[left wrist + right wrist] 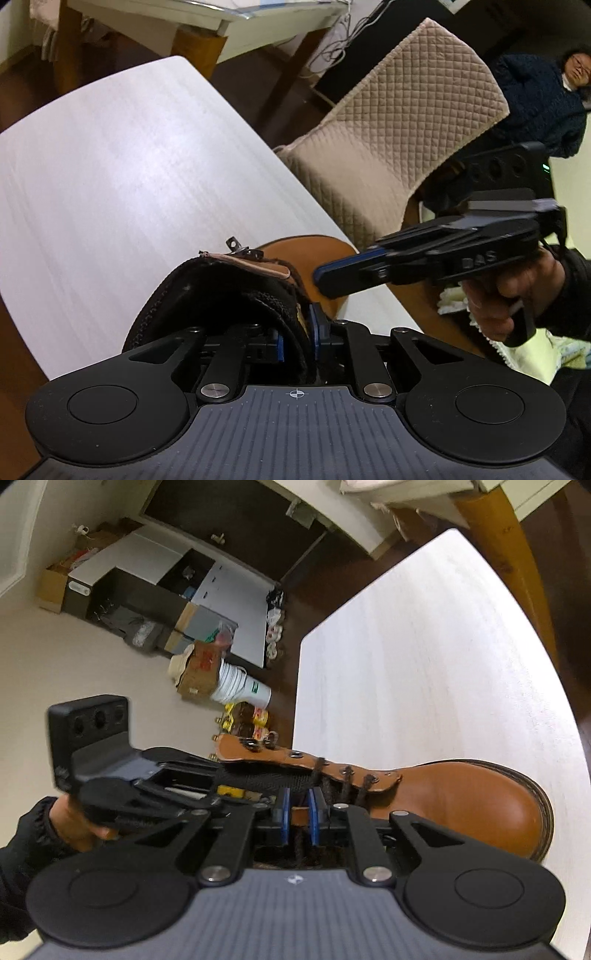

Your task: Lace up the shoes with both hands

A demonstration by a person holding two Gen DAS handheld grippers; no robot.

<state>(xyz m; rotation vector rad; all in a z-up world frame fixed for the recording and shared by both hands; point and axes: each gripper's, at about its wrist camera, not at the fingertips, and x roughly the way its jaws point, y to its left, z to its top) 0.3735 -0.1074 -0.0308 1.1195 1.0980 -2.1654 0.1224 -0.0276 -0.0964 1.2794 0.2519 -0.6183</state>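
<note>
The left gripper (297, 338) was clamped on the padded black collar at the boot's (461, 797) ankle, its blue pads pinching the rim. The right gripper (297, 823) stood narrowly parted, with a strip of tan leather and dark lace (345, 781) between its pads; whether they pressed on it I could not tell. The boot lay on the white table (424, 664), toe pointing away. Lacing looked part done: the lower eyelets were threaded, the upper hooks (255, 744) bare. Next, the right tongs would need a firm hold on the lace. Beyond stood a quilted chair (388, 122) and a seated person (546, 99); the two tools crowded each other.
</note>
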